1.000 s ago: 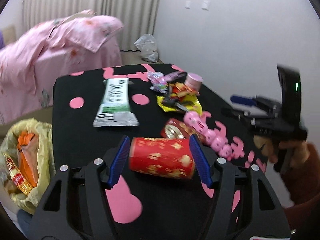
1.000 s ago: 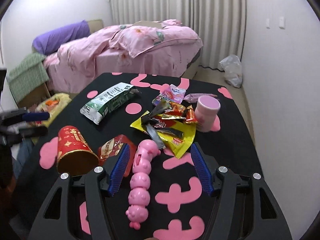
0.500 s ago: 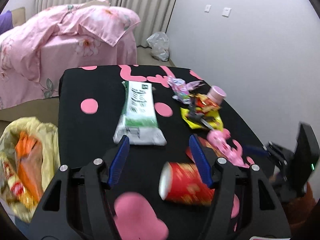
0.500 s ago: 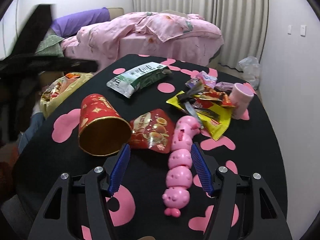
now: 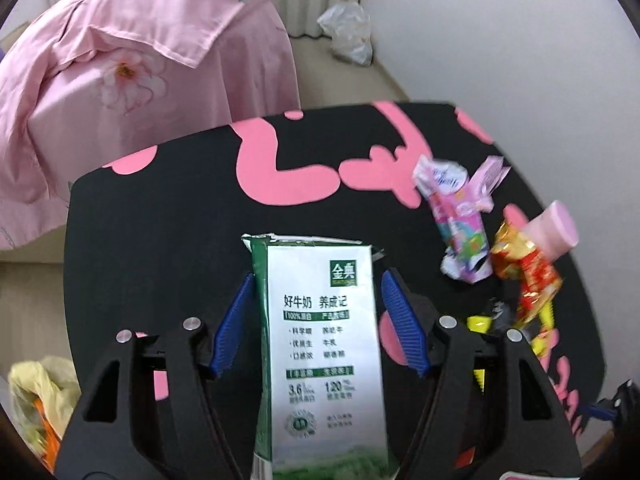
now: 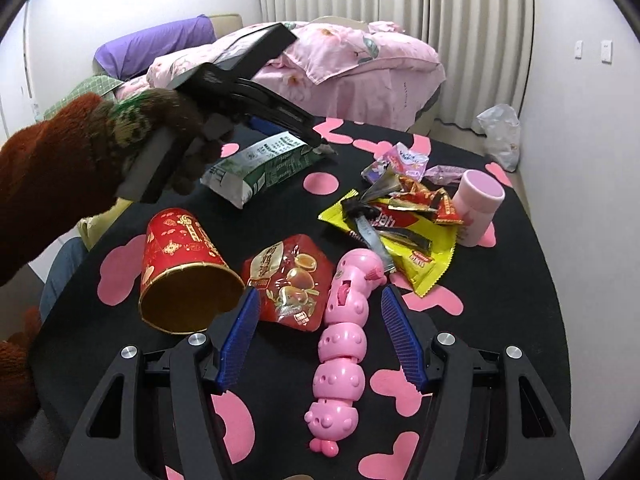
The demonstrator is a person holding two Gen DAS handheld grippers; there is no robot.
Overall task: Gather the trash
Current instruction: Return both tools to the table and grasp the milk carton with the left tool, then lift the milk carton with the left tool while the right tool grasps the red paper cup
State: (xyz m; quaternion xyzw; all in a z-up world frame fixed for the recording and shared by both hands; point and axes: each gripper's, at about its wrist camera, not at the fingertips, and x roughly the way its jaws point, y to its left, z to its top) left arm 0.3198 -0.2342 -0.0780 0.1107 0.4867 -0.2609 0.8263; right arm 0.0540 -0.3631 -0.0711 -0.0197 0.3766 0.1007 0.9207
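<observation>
The green-and-white milk carton [image 5: 320,344] lies flat on the black bench [image 5: 160,216] with pink shapes, its torn top end towards the bed [image 5: 120,60]. The left gripper [image 5: 316,320] tilts steeply down over it, blue pads either side with gaps showing, jaws closing but not yet pressing. A hand [image 6: 160,136] in a brown glove carries that gripper. The right gripper [image 6: 316,336] hangs released above a pink caterpillar toy [image 6: 340,344], beside a red paper cup [image 6: 180,268] lying on its side.
</observation>
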